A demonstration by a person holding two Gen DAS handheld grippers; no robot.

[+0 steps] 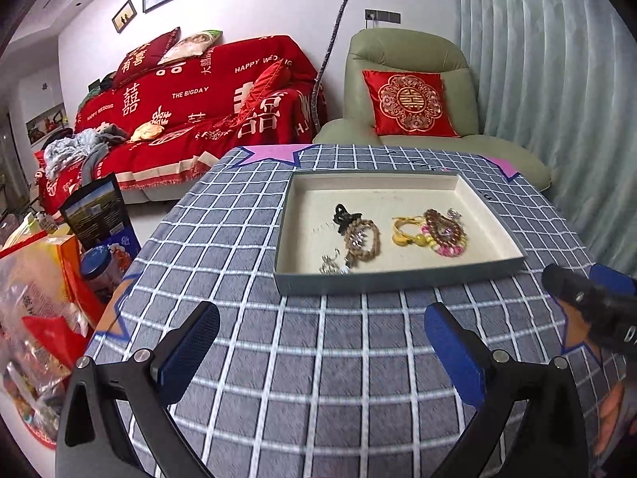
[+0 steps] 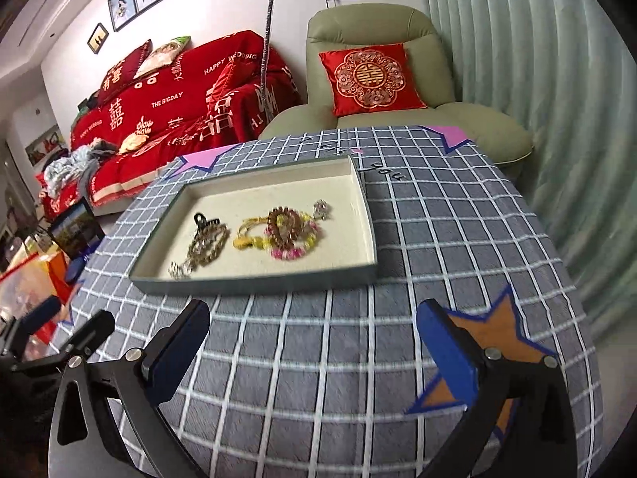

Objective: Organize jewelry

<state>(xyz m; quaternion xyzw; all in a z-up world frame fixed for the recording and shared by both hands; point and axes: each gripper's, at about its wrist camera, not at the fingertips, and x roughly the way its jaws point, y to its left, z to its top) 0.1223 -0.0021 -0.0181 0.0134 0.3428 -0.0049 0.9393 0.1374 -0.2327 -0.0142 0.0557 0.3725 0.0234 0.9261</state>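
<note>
Your jewelry (image 1: 394, 235) lies in the shallow tray (image 1: 398, 281) on the checked tablecloth (image 1: 318, 358) — bracelets, a black clip. Your left gripper (image 1: 322, 342) and right gripper (image 2: 314, 342) hang before it, jaws spread wide, holding nothing. Beyond, the red sofa cover (image 1: 207, 91) reads "HAPPY WEDDING" and "THE BIGDAY".

Both wrist cameras look forward and downward along their own fingers, from above the near edge of the table (image 1: 318, 358). The left view sits nearer the table's left edge, the right view nearer its right edge. Both share the tray (image 1: 398, 279) lying toward the far edge, plus the sofa (image 2: 179, 99) and armchair (image 2: 378, 28) beyond.
</note>
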